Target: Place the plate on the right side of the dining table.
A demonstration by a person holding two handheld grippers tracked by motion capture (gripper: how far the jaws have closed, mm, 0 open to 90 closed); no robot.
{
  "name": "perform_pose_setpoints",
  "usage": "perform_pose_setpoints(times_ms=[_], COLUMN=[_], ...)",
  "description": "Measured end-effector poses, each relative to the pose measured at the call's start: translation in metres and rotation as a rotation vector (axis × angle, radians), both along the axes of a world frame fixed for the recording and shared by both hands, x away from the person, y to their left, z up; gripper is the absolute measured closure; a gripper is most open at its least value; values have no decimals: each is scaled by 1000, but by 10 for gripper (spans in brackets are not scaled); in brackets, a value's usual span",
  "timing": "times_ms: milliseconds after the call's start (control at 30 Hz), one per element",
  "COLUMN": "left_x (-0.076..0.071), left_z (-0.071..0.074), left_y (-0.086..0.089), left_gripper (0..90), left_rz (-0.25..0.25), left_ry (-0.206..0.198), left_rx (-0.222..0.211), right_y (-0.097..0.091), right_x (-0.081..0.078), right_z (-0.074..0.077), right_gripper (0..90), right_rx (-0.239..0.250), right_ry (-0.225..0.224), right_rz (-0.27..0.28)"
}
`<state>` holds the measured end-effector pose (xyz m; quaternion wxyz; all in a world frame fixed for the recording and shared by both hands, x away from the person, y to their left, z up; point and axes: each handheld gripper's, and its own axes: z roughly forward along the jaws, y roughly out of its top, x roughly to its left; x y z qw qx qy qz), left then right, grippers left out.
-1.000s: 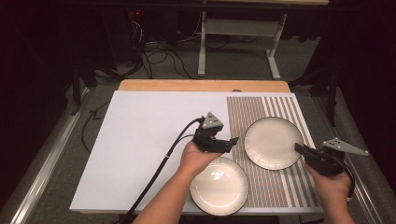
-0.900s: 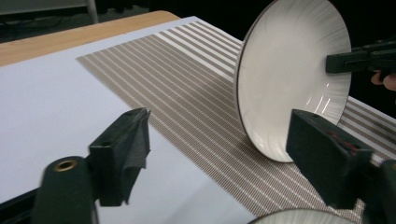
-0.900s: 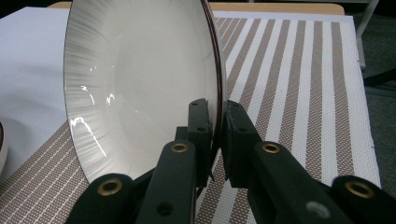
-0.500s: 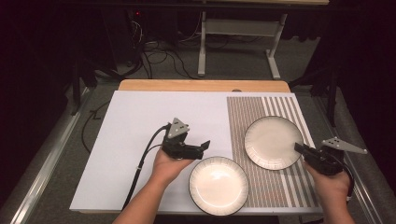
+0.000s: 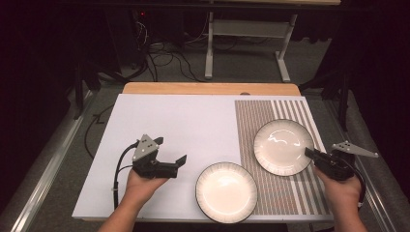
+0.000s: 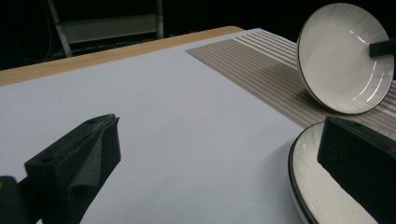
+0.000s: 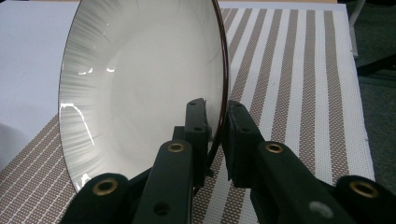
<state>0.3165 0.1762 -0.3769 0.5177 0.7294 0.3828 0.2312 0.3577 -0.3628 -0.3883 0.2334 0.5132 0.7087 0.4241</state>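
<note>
Two white plates with dark rims are on the table. The near plate [image 5: 226, 192] lies flat, half on the white sheet [image 5: 174, 121], and its rim [image 6: 303, 186] shows beside one jaw in the left gripper view. My left gripper [image 5: 170, 151] [image 6: 219, 126] is to the left of that plate over the sheet; its jaws have just been opening and stand wide with nothing between them. The far plate [image 5: 283, 146] [image 6: 343, 56] [image 7: 140, 93] is tilted up on the striped mat [image 5: 256, 116]. My right gripper [image 5: 309, 153] [image 7: 215, 116] is shut on its right rim.
The striped brown mat [image 7: 299, 70] covers the right part of the table, and a wooden strip [image 5: 208, 88] runs along the far edge. Beyond the table are cables [image 5: 164, 53] and a desk frame [image 5: 251, 34] on the floor.
My left gripper has moved left, away from the near plate, and its jaws have spread wider. The near plate stays flat. My right gripper and the tilted plate have not moved.
</note>
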Motion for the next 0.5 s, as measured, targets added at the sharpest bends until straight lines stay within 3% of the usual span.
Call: perform_pose_setpoints(times_ms=[67, 100, 200, 300, 367, 500], left_x=[-7, -10, -10, -11, -10, -9], left_z=[-10, -20, -19, -17, -17, -17], left_y=[6, 13, 14, 16, 15, 18], left_gripper=[0, 1, 1, 1, 1, 1], left_rz=[13, 16, 18, 16, 3, 2], left_ry=[-15, 3, -3, -15, -7, 0], left_rx=[14, -8, 16, -15, 2, -8], right_y=[0, -1, -2, -4, -7, -8], right_x=[1, 3, 6, 11, 14, 19], right_z=[-1, -2, -4, -9, -12, -14], right_gripper=[820, 816, 807, 789, 790, 783], right_rx=[1, 4, 13, 18, 34, 65], right_ry=[8, 19, 41, 77, 94, 133], right_rz=[-8, -15, -29, -52, -57, -89])
